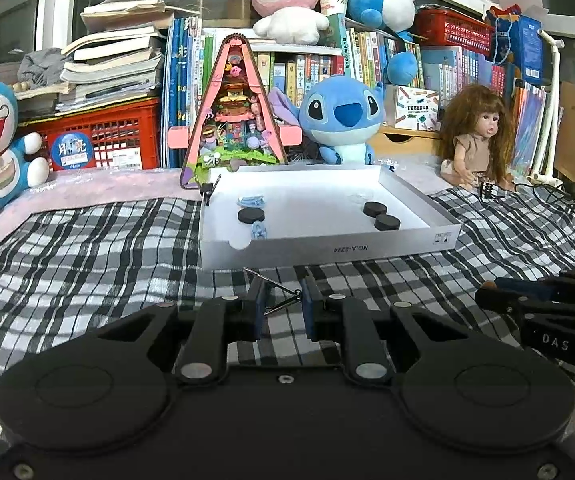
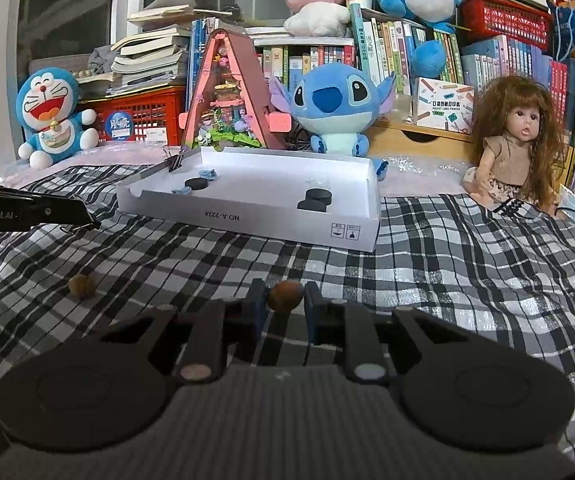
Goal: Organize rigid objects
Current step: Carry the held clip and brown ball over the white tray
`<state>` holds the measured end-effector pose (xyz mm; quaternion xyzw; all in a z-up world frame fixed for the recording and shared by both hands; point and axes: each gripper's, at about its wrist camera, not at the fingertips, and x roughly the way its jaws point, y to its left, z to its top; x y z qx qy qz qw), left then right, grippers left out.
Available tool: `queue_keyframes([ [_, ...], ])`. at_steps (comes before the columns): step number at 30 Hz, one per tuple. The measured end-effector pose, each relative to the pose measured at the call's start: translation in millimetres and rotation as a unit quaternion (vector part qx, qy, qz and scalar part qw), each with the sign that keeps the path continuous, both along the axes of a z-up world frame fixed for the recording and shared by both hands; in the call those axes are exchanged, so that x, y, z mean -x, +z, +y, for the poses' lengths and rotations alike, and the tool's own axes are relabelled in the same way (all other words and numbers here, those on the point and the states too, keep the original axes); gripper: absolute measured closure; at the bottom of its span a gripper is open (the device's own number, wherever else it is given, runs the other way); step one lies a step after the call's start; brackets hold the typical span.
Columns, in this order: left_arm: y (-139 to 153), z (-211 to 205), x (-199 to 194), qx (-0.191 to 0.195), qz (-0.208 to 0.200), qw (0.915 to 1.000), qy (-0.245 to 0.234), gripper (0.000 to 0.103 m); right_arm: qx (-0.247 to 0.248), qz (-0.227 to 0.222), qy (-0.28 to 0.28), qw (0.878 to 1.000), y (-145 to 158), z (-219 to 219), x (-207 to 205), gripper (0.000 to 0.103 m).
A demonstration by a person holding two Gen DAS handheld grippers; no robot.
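White cardboard tray (image 1: pixel 327 250) sits on the checked cloth (image 1: pixel 87 248), my landmark. Inside it lie three black discs (image 1: pixel 252 215), one toward its left side, two toward its right. A black binder clip (image 1: pixel 206 193) bites its far left corner. Just short of the tray's near wall, my left tongs (image 1: pixel 281 300) pinch a binder clip's wire handles (image 1: pixel 275 294). Nearer me than the tray, my right tongs (image 2: pixel 285 298) squeeze a brown nut (image 2: pixel 285 295); another nut (image 2: pixel 81 286) rests well left of it.

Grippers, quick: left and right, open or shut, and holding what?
Left gripper: shut on a binder clip, gripped by its wire handles.
Right gripper: shut on a small brown nut-like ball.
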<state>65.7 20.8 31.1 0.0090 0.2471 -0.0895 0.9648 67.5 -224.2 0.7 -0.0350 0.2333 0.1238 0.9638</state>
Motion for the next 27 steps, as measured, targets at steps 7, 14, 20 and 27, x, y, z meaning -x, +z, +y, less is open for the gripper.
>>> queue_keyframes([
  [7,12.2,-4.2,-21.9,0.023,-0.002,0.9994,-0.024,0.085,-0.015,0.013,-0.007,1.000,5.1,-0.3,-17.5,0.078],
  [14,36.7,-6.2,-65.6,0.058,0.003,0.9974,-0.043,0.085,-0.029,0.020,-0.010,0.999,24.6,-5.8,-47.9,0.078],
  [20,47.4,-9.9,-111.0,0.071,0.019,0.9963,-0.044,0.085,-0.046,0.026,-0.016,0.998,40.4,-10.7,-82.4,0.078],
  [27,52.7,-1.0,-166.0,0.104,0.056,0.9928,-0.020,0.085,-0.075,0.052,-0.021,0.996,49.7,-16.1,-122.1,0.078],
])
